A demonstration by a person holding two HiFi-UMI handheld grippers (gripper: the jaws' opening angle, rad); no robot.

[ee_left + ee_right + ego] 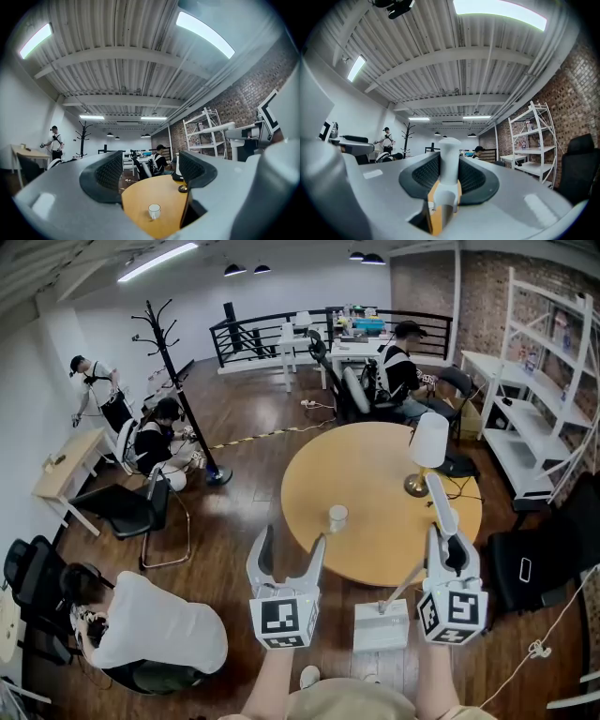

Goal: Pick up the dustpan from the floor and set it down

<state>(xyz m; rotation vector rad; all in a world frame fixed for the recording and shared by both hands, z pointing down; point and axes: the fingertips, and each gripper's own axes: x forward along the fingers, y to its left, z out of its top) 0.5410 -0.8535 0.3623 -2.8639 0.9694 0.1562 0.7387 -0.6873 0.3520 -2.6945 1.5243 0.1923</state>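
Head view, left gripper: jaws apart, empty, over the near edge of the table
Head view, right gripper: clamped on the dustpan by its handle, which sticks out past the jaws
Head view, dustpan: white pan hangs low between the grippers, by the table edge; contact with the floor unclear
Left gripper view: jaws wide, nothing between; cup and lamp on the table beyond
Right gripper view: pads pressed on the upright white handle
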